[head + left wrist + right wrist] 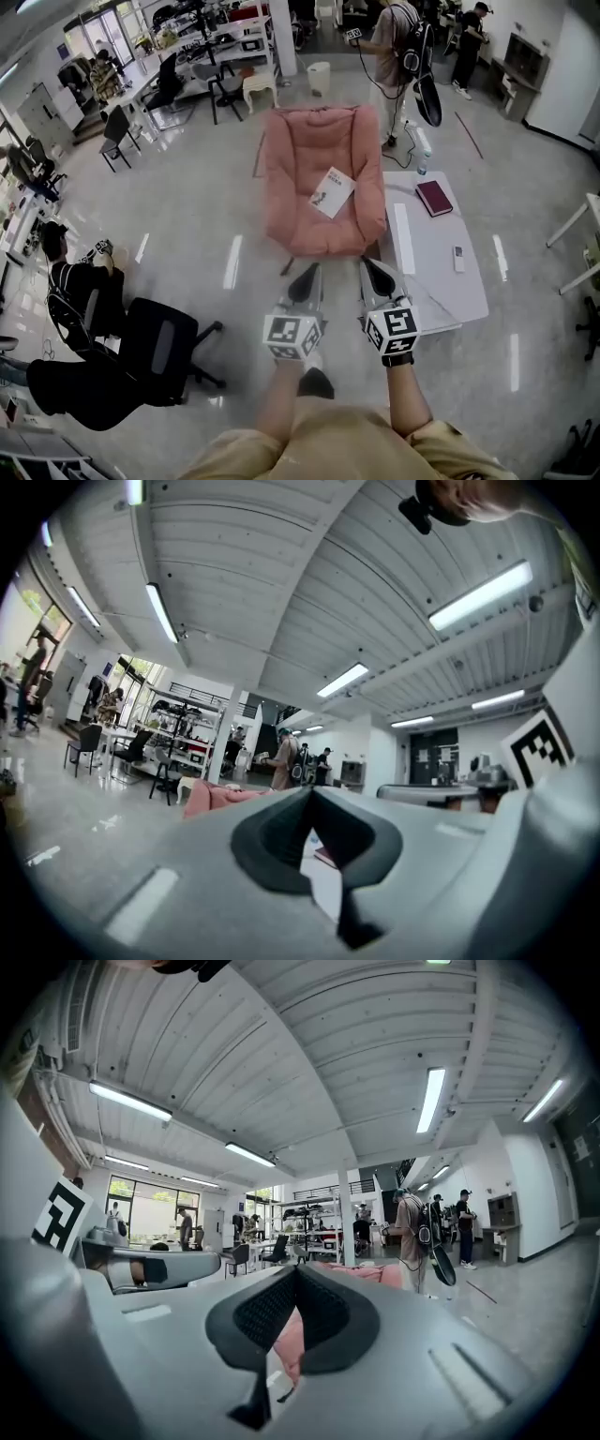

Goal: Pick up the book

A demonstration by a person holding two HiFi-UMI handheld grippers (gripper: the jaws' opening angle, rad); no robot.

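Observation:
A white book lies tilted on the seat of a pink cushioned chair ahead of me. A second, dark red book rests on the white table to the right. Both grippers are held level, side by side, just short of the chair's front edge. My left gripper is shut with nothing in it, and so is my right gripper. In the left gripper view the jaws meet over the chair. The right gripper view shows closed jaws with pink cushion behind.
On the table lie a small remote and a bottle. A black office chair and a seated person are at my left. A person with a backpack stands behind the chair, near a white bin.

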